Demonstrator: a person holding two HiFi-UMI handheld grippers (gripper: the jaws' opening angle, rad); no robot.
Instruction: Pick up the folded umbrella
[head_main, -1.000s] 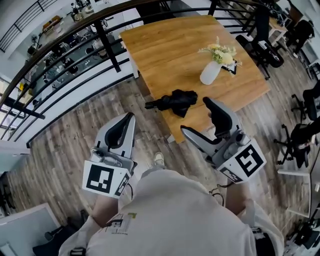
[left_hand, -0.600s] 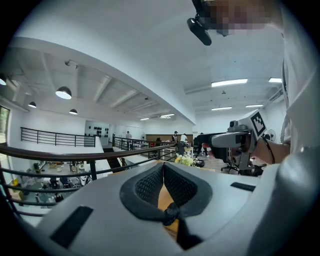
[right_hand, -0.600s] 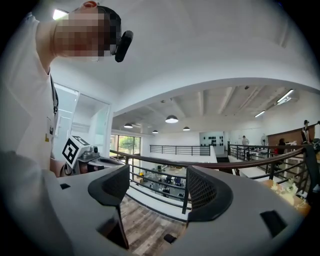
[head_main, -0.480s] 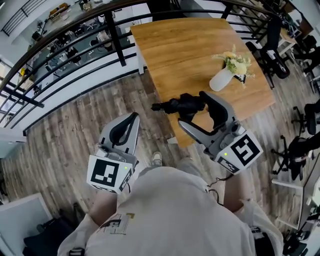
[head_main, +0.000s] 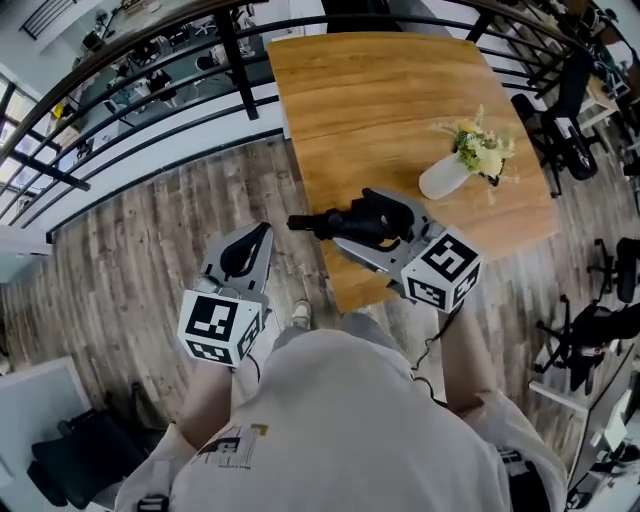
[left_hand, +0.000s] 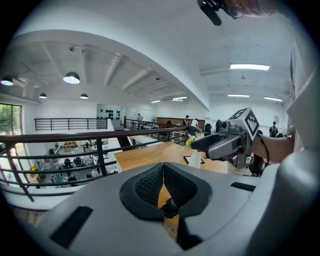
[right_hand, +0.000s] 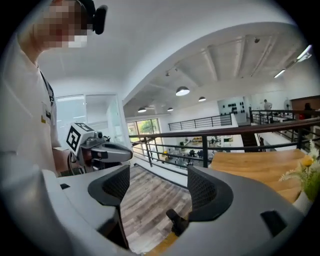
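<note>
The folded umbrella (head_main: 320, 222) lies at the bench's (head_main: 380, 90) 6 o'clock edge between the right gripper's (head_main: 362, 222) released, spread fingers, while the left gripper (head_main: 248, 252), at its 8 o'clock, has fingers clenched on nothing.

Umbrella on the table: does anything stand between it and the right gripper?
Nothing visible does. The right gripper, open, is already at the folded umbrella near the table edge; the vase stands apart, off to the right.
</note>
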